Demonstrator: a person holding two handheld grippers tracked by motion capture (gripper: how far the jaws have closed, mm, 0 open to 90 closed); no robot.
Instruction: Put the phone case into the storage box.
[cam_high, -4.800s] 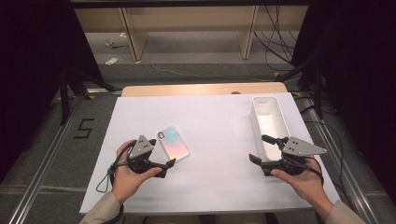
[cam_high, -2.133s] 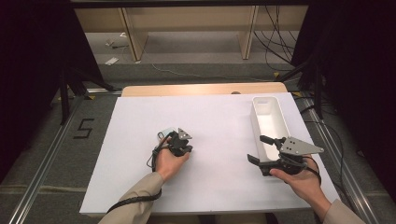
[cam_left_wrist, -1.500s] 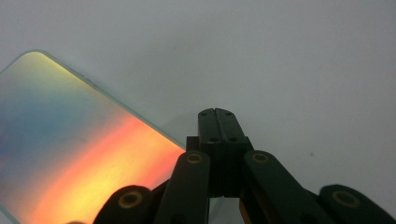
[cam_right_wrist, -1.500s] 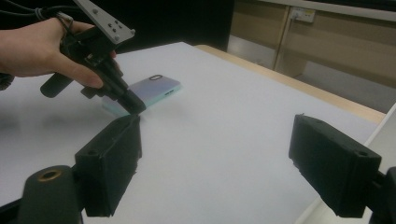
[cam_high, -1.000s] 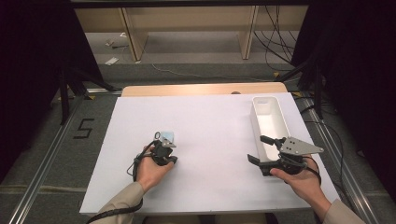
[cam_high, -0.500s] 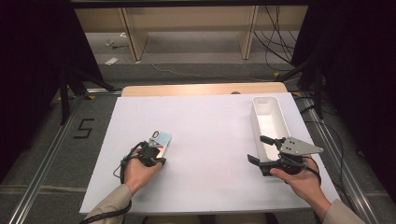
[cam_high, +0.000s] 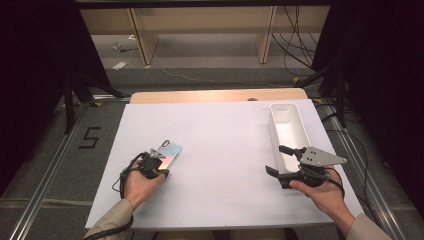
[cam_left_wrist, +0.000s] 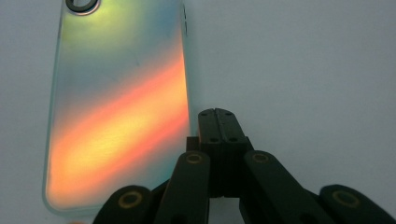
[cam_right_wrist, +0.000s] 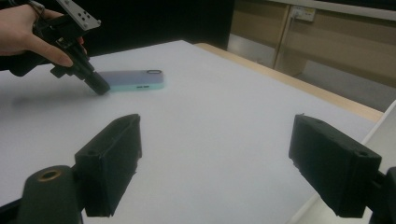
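Nudging is the step in hand — your left gripper (cam_left_wrist: 215, 116), jaws pressed together, touches the phone (cam_left_wrist: 116, 107) at its right edge. Next, push toward three o'clock, where the white bin (cam_high: 290, 131) and your open-jawed right gripper (cam_high: 278, 161) wait — keep contact low.

Bright, evenly lit tabletop, dark surroundings; gripper views slightly soft.

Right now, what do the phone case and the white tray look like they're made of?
Phone case: likely plastic with an iridescent, satin back; orange-to-green sheen shifts across it, and the rim looks translucent pale green. Tray: probably moulded plastic, matte white; thin, even walls with rounded corners.
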